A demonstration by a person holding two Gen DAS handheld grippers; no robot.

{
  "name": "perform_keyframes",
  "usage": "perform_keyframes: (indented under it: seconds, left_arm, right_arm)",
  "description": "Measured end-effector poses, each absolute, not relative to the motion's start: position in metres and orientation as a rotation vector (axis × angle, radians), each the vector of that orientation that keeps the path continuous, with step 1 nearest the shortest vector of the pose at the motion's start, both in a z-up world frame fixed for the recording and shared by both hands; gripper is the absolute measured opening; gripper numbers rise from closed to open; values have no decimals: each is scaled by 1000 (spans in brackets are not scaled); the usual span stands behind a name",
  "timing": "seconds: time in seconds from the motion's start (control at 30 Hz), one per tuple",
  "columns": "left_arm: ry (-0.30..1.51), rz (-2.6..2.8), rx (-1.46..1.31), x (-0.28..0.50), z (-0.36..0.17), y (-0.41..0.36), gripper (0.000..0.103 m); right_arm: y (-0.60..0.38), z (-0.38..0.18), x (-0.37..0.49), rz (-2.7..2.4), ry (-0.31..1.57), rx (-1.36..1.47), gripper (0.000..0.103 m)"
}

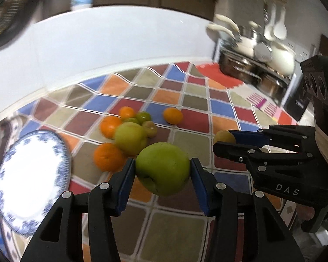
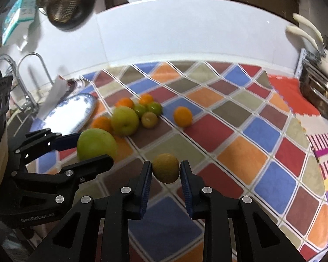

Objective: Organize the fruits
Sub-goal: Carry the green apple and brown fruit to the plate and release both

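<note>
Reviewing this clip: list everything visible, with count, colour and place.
large apple: one, green, held in the left hand-held gripper
small fruit: one, yellow-green, held in the right hand-held gripper
second apple: one, green, in the pile on the cloth
oranges: five, orange, four in the pile, one apart
small green fruits: four, in the pile
plate: one, white and blue, left of the pile
cloth: one, multicoloured checks, on the counter
left hand-held gripper: black, blue pads
right hand-held gripper: black, blue pads
</note>
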State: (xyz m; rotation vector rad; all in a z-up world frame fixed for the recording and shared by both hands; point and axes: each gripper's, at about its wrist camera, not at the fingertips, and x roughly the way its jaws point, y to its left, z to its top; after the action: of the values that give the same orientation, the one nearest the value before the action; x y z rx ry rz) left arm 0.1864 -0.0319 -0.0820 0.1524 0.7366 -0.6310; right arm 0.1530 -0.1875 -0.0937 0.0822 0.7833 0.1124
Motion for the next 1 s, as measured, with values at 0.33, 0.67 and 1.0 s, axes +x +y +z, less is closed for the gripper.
perform_keyframes:
  seconds: [0.33, 0.67, 1.0]
  left_arm:
    - [648, -478, 76, 180, -42, 36, 50]
    - [605, -338, 68, 191, -27, 96, 50]
    - [610, -253, 67, 223, -33, 145, 50]
  right_arm:
    - [-135, -56, 162, 238, 684, 45, 28]
    - [-75, -37, 191, 333, 629, 44, 28]
    - [-21, -33, 227, 390, 630, 25, 28]
